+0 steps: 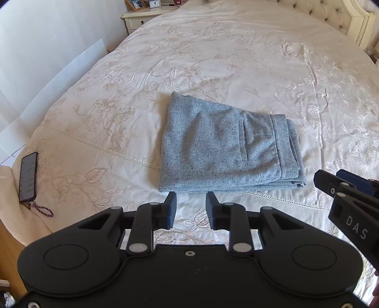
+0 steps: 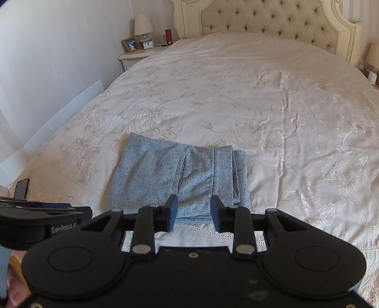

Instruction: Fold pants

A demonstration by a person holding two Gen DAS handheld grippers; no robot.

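Note:
Grey-blue speckled pants lie folded into a compact rectangle on the cream bedspread, layered edges at the right. They also show in the right wrist view. My left gripper is open and empty, just short of the pants' near edge. My right gripper is open and empty, held over the near right edge of the pants. The right gripper's body shows at the right of the left wrist view; the left gripper's body shows at the left of the right wrist view.
A phone with a cord lies at the bed's near left corner. A bedside table with a lamp, a photo frame and a clock stands far left. A tufted headboard stands at the far end. A white wall runs along the left.

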